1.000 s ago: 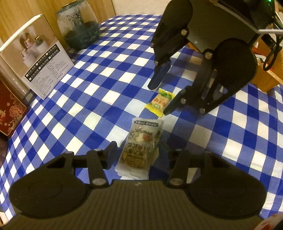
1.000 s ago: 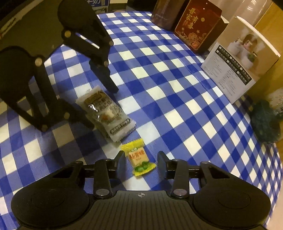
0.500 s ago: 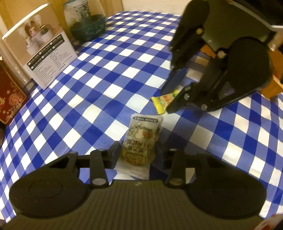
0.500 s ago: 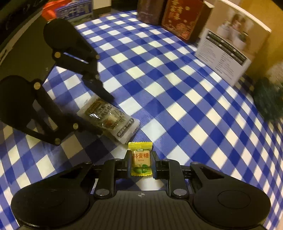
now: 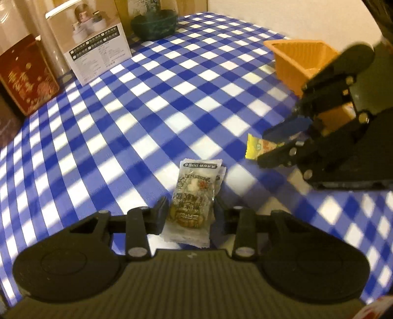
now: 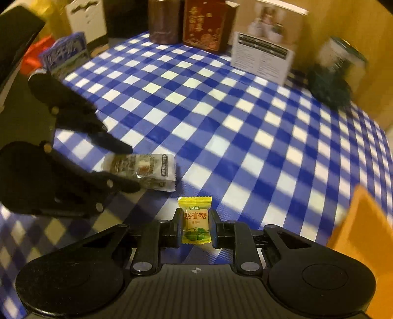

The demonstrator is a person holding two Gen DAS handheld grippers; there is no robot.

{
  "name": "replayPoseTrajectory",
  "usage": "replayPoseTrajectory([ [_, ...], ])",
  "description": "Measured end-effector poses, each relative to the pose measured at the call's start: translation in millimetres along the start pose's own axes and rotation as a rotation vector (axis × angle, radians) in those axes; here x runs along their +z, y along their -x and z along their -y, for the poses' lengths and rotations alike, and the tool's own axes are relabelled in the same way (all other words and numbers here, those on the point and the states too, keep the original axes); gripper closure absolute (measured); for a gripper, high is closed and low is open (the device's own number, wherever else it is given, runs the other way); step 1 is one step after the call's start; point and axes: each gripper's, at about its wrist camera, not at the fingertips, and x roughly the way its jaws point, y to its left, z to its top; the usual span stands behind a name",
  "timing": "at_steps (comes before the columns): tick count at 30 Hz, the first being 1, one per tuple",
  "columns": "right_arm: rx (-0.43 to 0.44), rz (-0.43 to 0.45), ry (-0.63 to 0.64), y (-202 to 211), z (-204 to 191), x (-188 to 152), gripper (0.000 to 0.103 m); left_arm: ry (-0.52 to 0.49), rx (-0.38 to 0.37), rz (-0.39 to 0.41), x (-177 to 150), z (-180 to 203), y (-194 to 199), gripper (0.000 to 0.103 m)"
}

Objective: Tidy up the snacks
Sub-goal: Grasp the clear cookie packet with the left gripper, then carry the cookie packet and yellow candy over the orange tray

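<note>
- Both snacks have left the cloth since the earlier frames: the clear-wrapped brown nut bar [image 5: 192, 198], then lying flat between spread fingers, now sits between the left gripper [image 5: 190, 212] fingers, and the small yellow wrapped candy [image 6: 196, 222], then loose on the checks, is now raised in the right gripper [image 6: 196, 227].
- An orange plastic tray [image 5: 298, 62], absent from the left wrist view earlier, now shows at the far right of the blue-and-white checked tablecloth [image 5: 172, 103], just behind the right gripper.
- Risk, nut bar: the left jaws are only part-way in and closing; the wrapper's crinkled side seams take the squeeze, so the bar could slide out or twist as it travels.
- Risk, candy: the right jaws are pressed hard together on the candy's middle, with its crimped ends free above and below; a firm hold, though a slick wrapper might pivot on a quick swing.
- Risk, crowding: both grippers are close together, the candy near the nut bar's end, so a clash on the way to the tray is likely if they move together.
- Further out, a white printed carton [image 5: 95, 46], a dark red tin [image 5: 27, 76] and a dark green glass jar [image 5: 154, 22] stand along the table's far edge, well apart from the snacks.
</note>
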Motion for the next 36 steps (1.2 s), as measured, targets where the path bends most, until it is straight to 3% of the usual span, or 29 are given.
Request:
replayPoseTrajectory([
  [15, -0.03, 0.079, -0.184, 87.9, -37.3, -73.6, 0.081, 0.185, -0.018, 0.079, -44.0, 72.7, 79.6, 0.067],
  [22, -0.083, 0.135, -0.276, 126.7, -49.6, -107.4, 0.081, 0.23, 0.021, 0.137, -56.7, 103.2, 113.7, 0.067],
  [36, -0.152, 0.248, -0.52, 189.1, -36.6, -155.9, 0.081, 0.309, -0.013, 0.207, -70.1, 151.1, 145.1, 0.067],
])
